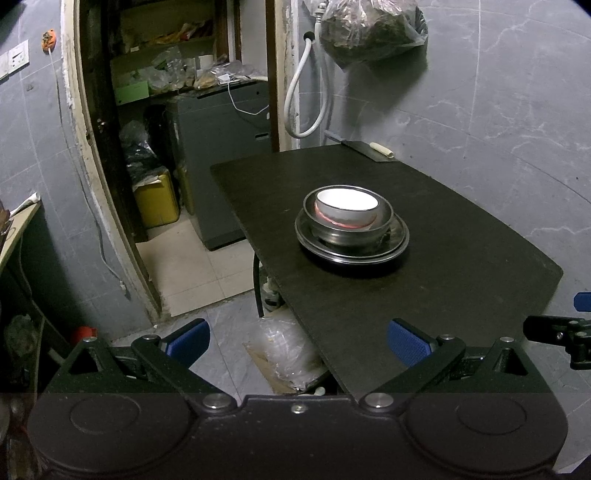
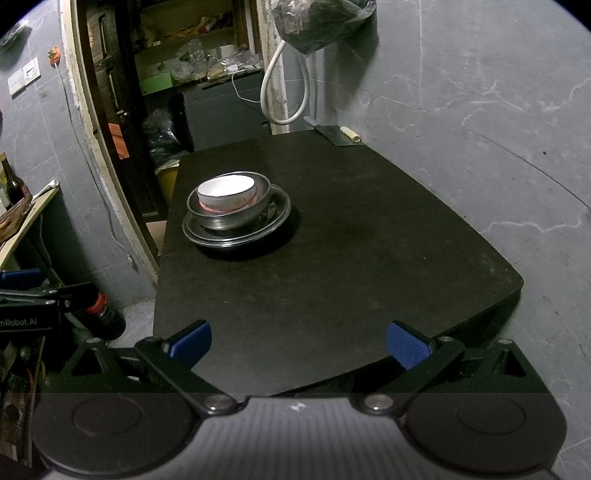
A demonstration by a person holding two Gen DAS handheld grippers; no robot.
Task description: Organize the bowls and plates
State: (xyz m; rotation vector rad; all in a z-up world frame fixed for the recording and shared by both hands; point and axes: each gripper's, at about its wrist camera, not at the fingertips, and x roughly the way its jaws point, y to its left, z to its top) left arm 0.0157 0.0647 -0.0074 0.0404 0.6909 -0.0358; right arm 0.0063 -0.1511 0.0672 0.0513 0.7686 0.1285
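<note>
So both tools are hanging back at the near end of the table (image 2: 332, 258), nothing in either one. The left tool (image 1: 298, 341) has its blue pads spread wide, sitting over the table's near corner with the floor showing under its left finger. The right tool (image 2: 298, 341) is spread just as wide with only bare dark tabletop between the pads. Each one peeks into the other's camera at the edge of the frame. Further out, well apart from both tools, is the stack: a white bowl (image 1: 347, 205) sits inside a steel bowl (image 1: 349, 229), and that sits on what looks like two steel plates (image 1: 351, 253), all nested and upright. There's a pinkish band low on the white bowl, can't make out the pattern. At the far end of the table a cleaver (image 1: 369, 150) lies flat by the grey wall. Above it a white hose (image 1: 306, 92) loops down and a plastic bag (image 1: 369, 29) hangs on the wall. Off to the left an open doorway shows cluttered shelves (image 1: 173, 66).
</note>
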